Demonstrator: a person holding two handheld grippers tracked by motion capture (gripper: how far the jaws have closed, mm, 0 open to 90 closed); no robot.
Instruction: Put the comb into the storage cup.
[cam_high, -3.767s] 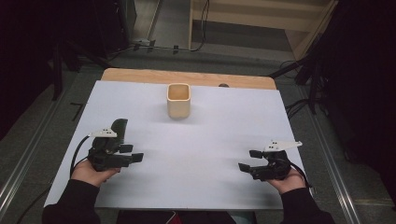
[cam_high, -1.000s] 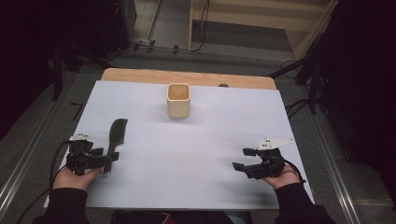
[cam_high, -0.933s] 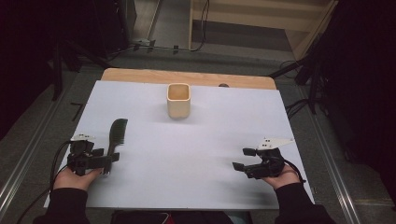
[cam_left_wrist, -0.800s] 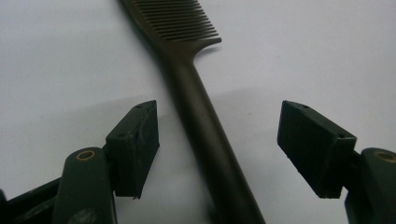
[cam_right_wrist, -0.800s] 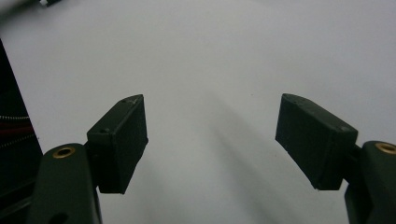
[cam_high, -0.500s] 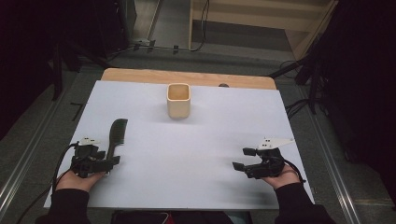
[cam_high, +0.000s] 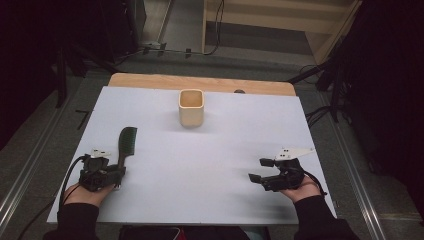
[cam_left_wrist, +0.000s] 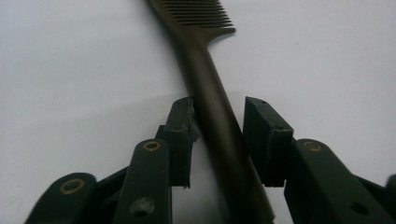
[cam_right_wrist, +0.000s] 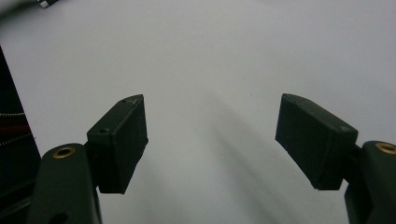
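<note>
- Two grippers sit low over the white table, one near each front corner, each held in a hand.
- Left gripper has its jaws astride the comb's handle; the left pad touches the handle, while a slim gap shows at the right pad, so the jaws are not clamped.
- Comb lies flat near the table's left edge, teeth end pointing toward the far edge, handle end running into the left gripper.
- In the left gripper view the comb runs up and away between the jaws, teeth at the top.
- Right gripper rests near the front right corner with jaws spread wide, bare table between them.
- Right gripper view gives the same: both pads well apart, holding nothing.
- Cup stands upright near the middle of the far edge, well apart from both grippers.
</note>
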